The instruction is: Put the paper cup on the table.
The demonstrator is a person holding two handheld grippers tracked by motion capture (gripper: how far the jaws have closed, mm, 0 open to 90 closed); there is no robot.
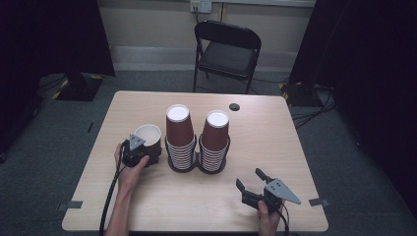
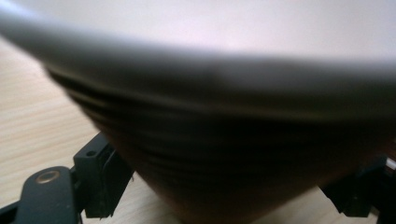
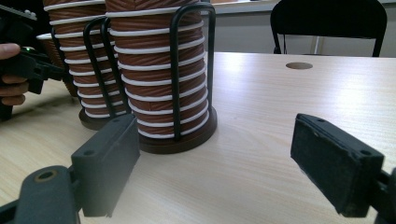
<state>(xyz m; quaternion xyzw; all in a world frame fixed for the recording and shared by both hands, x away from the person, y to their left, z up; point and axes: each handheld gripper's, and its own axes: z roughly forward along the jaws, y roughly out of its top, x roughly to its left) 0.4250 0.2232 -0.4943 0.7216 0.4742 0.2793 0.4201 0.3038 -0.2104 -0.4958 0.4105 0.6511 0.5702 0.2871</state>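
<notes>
In the high view, a brown cup [image 1: 148, 135] is held upright on the surface [image 1: 147, 206] by the left gripper [image 1: 147, 156], just left of two racks of stacked cups [image 1: 178, 132]. The right gripper [image 1: 248, 181] is seen near the front right, its jaws wide apart.

In the left gripper view, the cup [image 2: 224, 140] is clamped between the jaws.

In the right gripper view, the jaws are spread apart, and the racks [image 3: 173, 70] are seen ahead.
</notes>
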